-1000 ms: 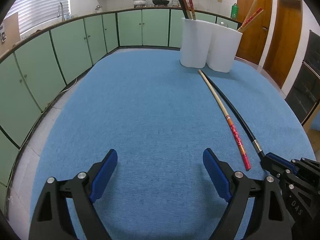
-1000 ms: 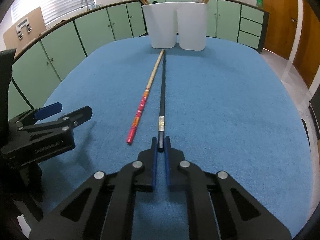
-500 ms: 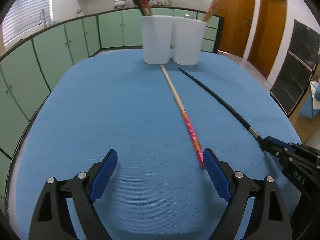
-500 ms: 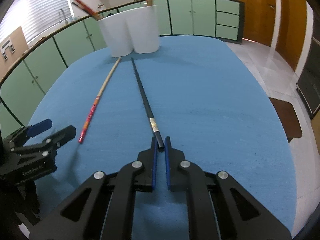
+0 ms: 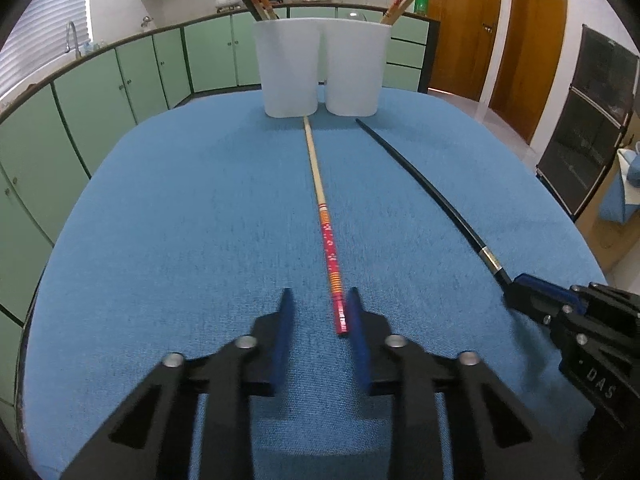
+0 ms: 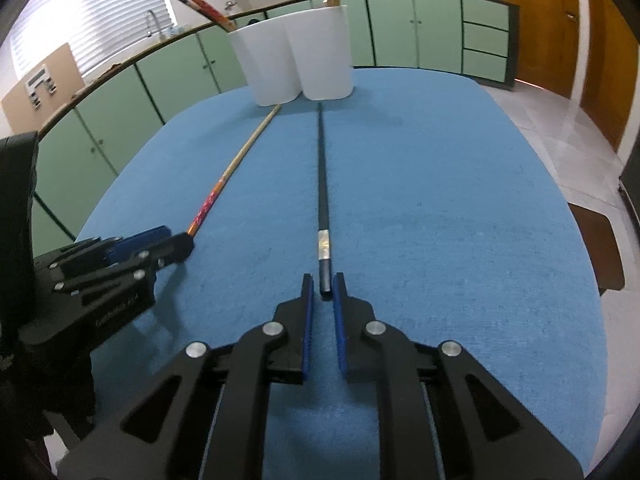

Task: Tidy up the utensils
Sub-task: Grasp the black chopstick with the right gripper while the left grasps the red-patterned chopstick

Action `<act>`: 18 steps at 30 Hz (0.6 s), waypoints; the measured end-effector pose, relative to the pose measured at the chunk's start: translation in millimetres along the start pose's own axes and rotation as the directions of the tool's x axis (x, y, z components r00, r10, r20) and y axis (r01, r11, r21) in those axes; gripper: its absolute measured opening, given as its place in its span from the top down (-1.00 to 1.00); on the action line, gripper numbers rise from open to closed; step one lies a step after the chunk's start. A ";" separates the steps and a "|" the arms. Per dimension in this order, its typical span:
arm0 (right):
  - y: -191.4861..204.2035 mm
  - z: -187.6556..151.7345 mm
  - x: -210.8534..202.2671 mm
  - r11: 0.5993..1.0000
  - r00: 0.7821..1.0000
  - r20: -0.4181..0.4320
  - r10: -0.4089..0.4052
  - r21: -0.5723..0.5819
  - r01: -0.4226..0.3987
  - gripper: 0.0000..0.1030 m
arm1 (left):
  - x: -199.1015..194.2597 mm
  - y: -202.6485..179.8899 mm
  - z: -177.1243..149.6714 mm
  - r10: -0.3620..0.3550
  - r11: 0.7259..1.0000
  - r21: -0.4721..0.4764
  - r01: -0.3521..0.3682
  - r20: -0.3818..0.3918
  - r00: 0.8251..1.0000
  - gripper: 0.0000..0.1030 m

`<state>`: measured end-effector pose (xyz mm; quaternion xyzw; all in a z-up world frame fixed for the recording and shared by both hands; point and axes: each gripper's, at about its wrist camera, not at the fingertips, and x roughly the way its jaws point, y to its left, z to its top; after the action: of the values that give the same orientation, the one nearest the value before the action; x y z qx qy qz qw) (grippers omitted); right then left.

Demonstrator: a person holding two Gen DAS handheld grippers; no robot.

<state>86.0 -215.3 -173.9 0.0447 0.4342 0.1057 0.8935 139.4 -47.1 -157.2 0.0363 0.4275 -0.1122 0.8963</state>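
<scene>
A red-and-bamboo chopstick (image 5: 326,232) lies on the blue table (image 5: 180,220), pointing at two white holders (image 5: 320,66). My left gripper (image 5: 318,308) is partly closed around its red end, which lies against the right finger; the jaws still stand apart. A black chopstick (image 6: 322,184) lies beside it. My right gripper (image 6: 323,284) has its jaws narrowly apart, with the black chopstick's near end between them. The holders (image 6: 298,64) contain other chopsticks. In the right wrist view the left gripper (image 6: 160,240) sits at the red chopstick's (image 6: 224,176) end.
The blue cloth-covered table (image 6: 440,200) has rounded edges. Green kitchen cabinets (image 5: 100,92) run behind and to the left. Wooden doors (image 5: 532,40) stand at the right. The right gripper (image 5: 516,292) shows at the far right of the left wrist view.
My left gripper has moved right onto the red chopstick's end and its jaws have narrowed around it. My right gripper's jaws have parted slightly around the black chopstick, which swung back in line with the holders.
</scene>
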 end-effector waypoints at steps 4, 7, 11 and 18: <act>-0.2 -2.5 -4.0 1.000 1.000 0.001 -0.007 -0.012 0.007 0.63 | -3.0 3.9 -3.6 -0.013 1.000 -0.005 0.013 0.002 1.000 0.65; 0.0 -1.8 -4.2 1.000 1.000 0.002 -0.012 -0.018 0.012 0.62 | -3.0 4.3 -3.7 -0.011 1.000 -0.007 0.011 0.002 1.000 0.64; 1.7 0.5 -1.9 0.999 1.000 -0.001 -0.019 -0.026 0.019 0.62 | -2.3 3.2 -1.4 -0.019 1.000 -0.006 0.019 -0.001 1.000 0.51; 10.6 3.4 5.5 0.997 0.999 -0.005 -0.048 -0.055 0.048 0.80 | -1.9 4.9 -0.2 -0.030 0.999 -0.022 0.030 -0.001 1.000 0.52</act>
<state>90.4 -203.8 -174.1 0.0093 0.4349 0.0964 0.8953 139.2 -42.0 -156.0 0.0200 0.4298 -0.1206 0.8946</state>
